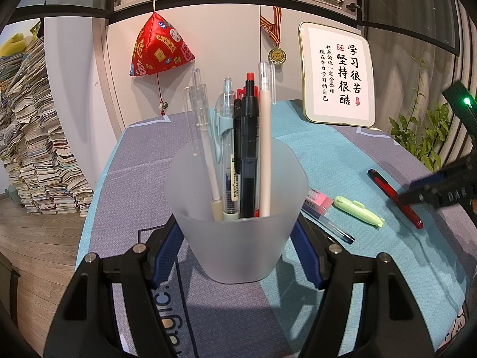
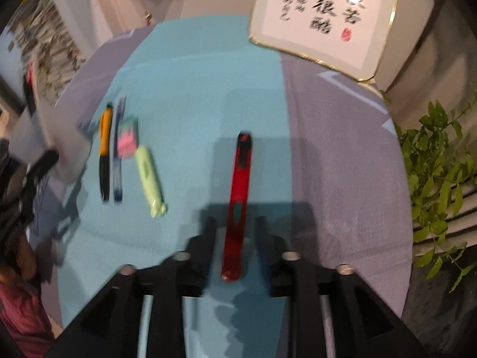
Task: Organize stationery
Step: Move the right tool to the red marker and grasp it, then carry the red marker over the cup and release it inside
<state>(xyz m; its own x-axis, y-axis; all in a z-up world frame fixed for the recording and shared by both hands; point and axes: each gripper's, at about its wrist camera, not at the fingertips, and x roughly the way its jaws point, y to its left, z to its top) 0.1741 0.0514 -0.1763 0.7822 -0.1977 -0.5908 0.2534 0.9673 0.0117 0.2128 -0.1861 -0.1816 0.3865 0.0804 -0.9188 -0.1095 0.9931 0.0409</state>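
Note:
My left gripper [image 1: 235,238] is shut on a frosted plastic cup [image 1: 235,208] that stands on the tablecloth, its blue pads pressing both sides. Several pens [image 1: 249,137] stand upright in the cup. A red pen [image 1: 393,197] lies on the cloth to the right. In the right wrist view the red pen [image 2: 238,203] lies lengthwise between the fingers of my right gripper [image 2: 235,222], which is open with a gap on each side. My right gripper [image 1: 417,197] shows as black fingers over the pen. The right wrist view is blurred.
Beside the cup lie a pink eraser [image 1: 319,200], a blue pen [image 1: 331,226], a green whale-shaped highlighter [image 1: 357,210] and an orange-black pen [image 2: 104,155]. A framed calligraphy [image 1: 337,74] leans at the table's back. A plant [image 1: 423,131] stands right, stacked papers [image 1: 35,137] left.

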